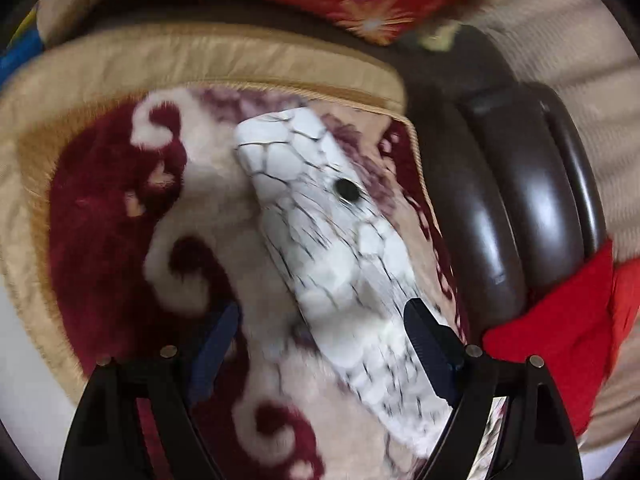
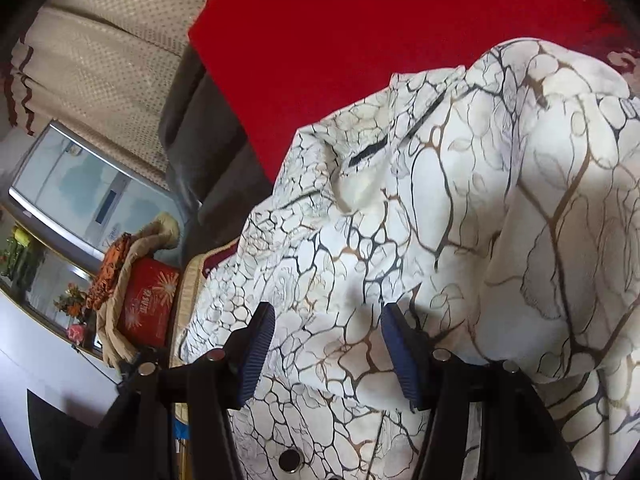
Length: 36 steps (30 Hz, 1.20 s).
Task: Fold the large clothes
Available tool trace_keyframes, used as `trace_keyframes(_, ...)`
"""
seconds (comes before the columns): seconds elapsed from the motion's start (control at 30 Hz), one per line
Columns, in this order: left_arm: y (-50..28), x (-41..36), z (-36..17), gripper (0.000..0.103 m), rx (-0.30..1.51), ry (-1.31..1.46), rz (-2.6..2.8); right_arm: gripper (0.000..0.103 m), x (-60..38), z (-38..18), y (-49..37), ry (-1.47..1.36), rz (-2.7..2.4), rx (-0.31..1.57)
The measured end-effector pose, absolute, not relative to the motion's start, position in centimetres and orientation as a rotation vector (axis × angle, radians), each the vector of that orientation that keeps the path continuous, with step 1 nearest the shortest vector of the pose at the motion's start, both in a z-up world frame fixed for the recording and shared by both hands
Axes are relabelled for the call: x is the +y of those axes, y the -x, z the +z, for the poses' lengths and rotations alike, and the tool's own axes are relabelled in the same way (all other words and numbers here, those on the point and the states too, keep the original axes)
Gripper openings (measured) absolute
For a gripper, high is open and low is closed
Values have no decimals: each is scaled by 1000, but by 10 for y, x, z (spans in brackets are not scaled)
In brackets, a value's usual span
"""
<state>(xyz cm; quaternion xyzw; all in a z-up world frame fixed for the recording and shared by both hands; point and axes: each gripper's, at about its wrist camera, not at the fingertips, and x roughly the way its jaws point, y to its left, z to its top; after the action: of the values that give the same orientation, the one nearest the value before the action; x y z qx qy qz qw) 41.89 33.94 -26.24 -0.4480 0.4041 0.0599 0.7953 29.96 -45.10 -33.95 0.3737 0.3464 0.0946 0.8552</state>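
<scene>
White crackle-print sleeve [image 1: 320, 224] runs lengthwise between open left claw [image 1: 320, 344], cuff farthest away; right claw [image 2: 328, 352] gapes empty over jacket body [image 2: 460, 220].

White crackle-print garment [image 1: 340, 240] on maroon-cream blanket [image 1: 112, 208].

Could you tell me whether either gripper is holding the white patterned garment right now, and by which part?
Nothing is held: the left gripper and right gripper hover open-jawed over the garment.

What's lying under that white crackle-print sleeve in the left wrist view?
The sleeve lies on a plush maroon-and-cream blanket with a gold satin border. The blanket's pattern directly beneath the sleeve is covered, as is whatever lies under the blanket.
</scene>
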Motion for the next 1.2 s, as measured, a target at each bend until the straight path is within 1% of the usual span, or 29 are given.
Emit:
trace_keyframes(0.1,-435,344,-273,84,849,959,115,60,-452,-340,-300,-777,191,730)
trace_keyframes(0.17,-443,347,-272,84,790,962,112,60,-454,-342,-300,-779,187,732)
trace_keyframes(0.2,-447,348,-271,81,775,960,110,60,-454,-343,-300,-779,186,732)
trace_keyframes(0.23,-451,346,-270,73,774,952,118,60,-455,-342,-300,-776,179,730)
trace_keyframes(0.27,-456,344,-271,45,793,940,136,60,-456,-342,-300,-770,167,727)
trace_keyframes(0.3,-460,342,-271,24,810,926,141,60,-458,-342,-299,-767,157,724)
trace_keyframes(0.4,-462,328,-251,13,804,822,146,60,-466,-338,-294,-774,121,693)
trace_keyframes(0.5,-455,298,-212,10,749,674,80,60,-477,-331,-285,-792,103,646)
trace_keyframes(0.63,-442,237,-151,10,683,509,-73,60,-493,-317,-270,-801,71,583)
trace_keyframes(0.7,-433,193,-121,10,659,429,-168,60,-500,-313,-264,-817,68,564)
trace_keyframes(0.8,-407,109,-79,10,634,291,-328,60,-515,-306,-252,-848,58,531)
trace_keyframes(0.93,-370,5,-53,10,627,161,-525,60,-543,-299,-233,-905,35,476)
trace_keyframes(1.07,-335,-110,-56,10,705,82,-756,60,-569,-294,-216,-958,17,423)
trace_keyframes(1.13,-317,-155,-60,12,753,37,-871,60,-581,-293,-210,-986,23,405)
trace_keyframes(1.2,-302,-182,-61,31,768,-18,-906,60,-589,-293,-207,-1023,44,390)
